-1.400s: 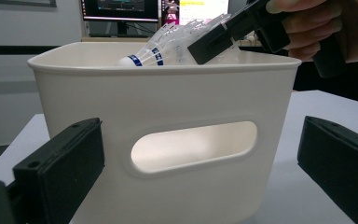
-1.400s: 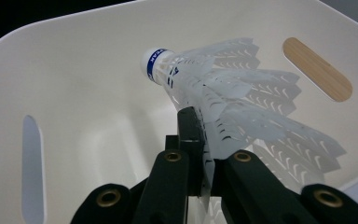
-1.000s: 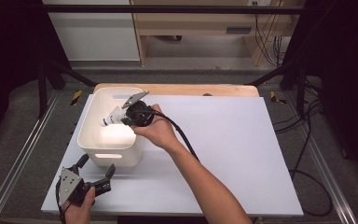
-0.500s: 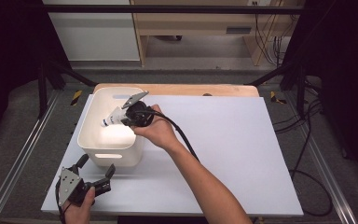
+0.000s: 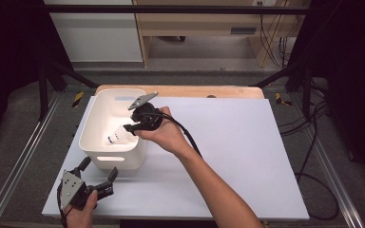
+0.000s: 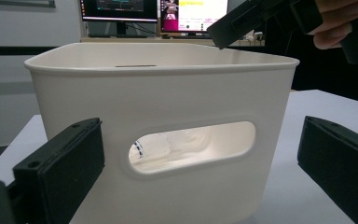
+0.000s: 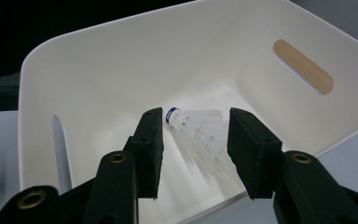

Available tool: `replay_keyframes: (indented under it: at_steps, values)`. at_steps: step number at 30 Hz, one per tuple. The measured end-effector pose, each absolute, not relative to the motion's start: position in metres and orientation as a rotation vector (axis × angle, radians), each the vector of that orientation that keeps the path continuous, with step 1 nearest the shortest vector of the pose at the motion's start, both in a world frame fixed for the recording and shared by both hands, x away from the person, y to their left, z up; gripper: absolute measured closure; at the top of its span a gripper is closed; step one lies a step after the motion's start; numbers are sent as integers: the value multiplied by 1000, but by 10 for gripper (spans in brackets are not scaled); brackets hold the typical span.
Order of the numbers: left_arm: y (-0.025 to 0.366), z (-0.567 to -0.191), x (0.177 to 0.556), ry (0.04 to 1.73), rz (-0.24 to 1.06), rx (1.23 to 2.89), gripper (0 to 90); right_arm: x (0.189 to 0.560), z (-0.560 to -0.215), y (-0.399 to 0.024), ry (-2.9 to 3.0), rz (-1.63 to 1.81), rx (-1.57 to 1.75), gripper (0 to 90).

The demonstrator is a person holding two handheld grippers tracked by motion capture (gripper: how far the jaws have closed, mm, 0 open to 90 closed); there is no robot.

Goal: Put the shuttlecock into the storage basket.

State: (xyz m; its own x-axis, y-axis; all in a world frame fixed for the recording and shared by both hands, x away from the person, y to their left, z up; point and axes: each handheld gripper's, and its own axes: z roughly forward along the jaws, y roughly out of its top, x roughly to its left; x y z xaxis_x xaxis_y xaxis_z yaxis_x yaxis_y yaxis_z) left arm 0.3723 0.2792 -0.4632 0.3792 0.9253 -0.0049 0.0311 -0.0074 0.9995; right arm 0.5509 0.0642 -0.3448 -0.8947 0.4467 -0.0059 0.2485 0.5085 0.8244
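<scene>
High view: a white sheet-covered table (image 5: 247, 156) stands on grey floor, monitors glowing beyond. On it, the white plastic handled bin (image 5: 100, 147) holds a white feathered shuttlecock (image 7: 200, 128). My right gripper (image 7: 196, 154) tilts over the bin's rim, jaws parted, gripping nothing. My left gripper (image 5: 97, 173) rests near the bin's handle slot, jaws wide, empty.

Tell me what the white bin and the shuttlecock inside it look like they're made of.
White bin: probably moulded plastic, with a smooth, slightly glossy skin, rounded rim and cut-out handle slots. Shuttlecock: its white skirt looks like feathers or thin nylon, too blurred to tell; a blue band rings its white base.
</scene>
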Motion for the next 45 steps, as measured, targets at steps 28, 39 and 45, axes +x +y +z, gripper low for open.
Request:
replay_keyframes:
  at_steps: [28, 39, 45]
  values:
    - [279, -463, 372, 931, 907, 1400, 6, 536, -327, 53, 2477, 1433, 594, 455]
    - [278, -463, 372, 931, 905, 1399, 6, 533, -326, 50, 2468, 1435, 601, 414]
    - [278, -464, 373, 932, 904, 1399, 6, 532, -326, 49, 2451, 1420, 612, 354]
